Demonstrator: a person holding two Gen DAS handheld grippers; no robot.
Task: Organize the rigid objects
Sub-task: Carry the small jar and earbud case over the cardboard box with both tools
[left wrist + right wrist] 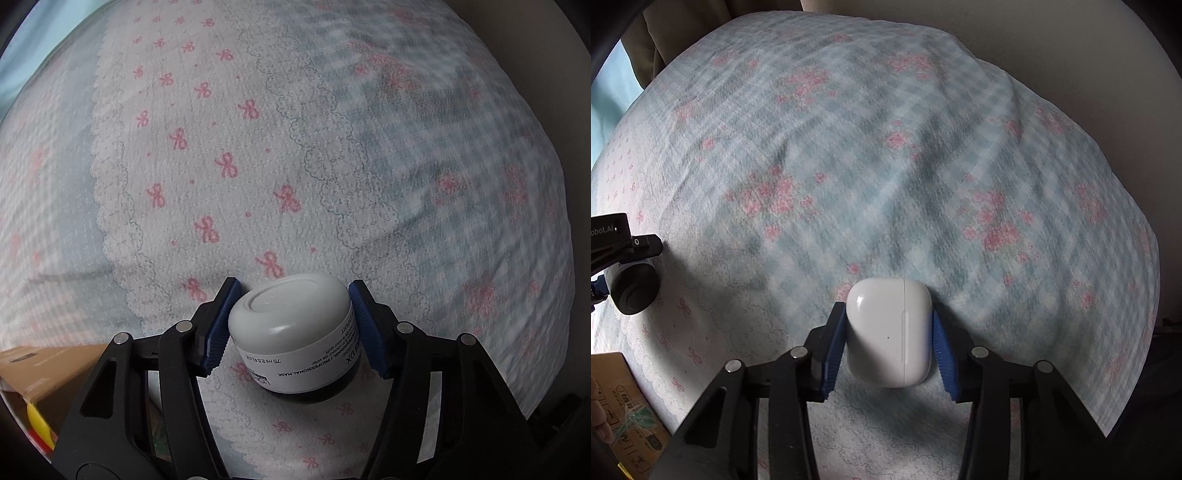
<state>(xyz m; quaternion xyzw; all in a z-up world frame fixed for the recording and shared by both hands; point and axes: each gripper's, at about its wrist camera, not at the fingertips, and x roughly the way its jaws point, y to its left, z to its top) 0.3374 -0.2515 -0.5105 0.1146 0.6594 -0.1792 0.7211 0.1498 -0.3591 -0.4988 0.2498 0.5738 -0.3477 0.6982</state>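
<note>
A small jar with a grey lid and a white printed label lies tilted on the patterned cloth. My left gripper points down over it, with a blue pad on each side of the jar and both touching it. The right wrist view shows the same jar at the far left, its dark base facing the camera. A white earbud case sits between the blue pads of my right gripper, which is shut on its two sides.
A blue checked cloth with pink flowers and bows covers the surface; its edge drops off at the right. A cardboard box stands at the lower left, also seen as box, with something yellow beside it.
</note>
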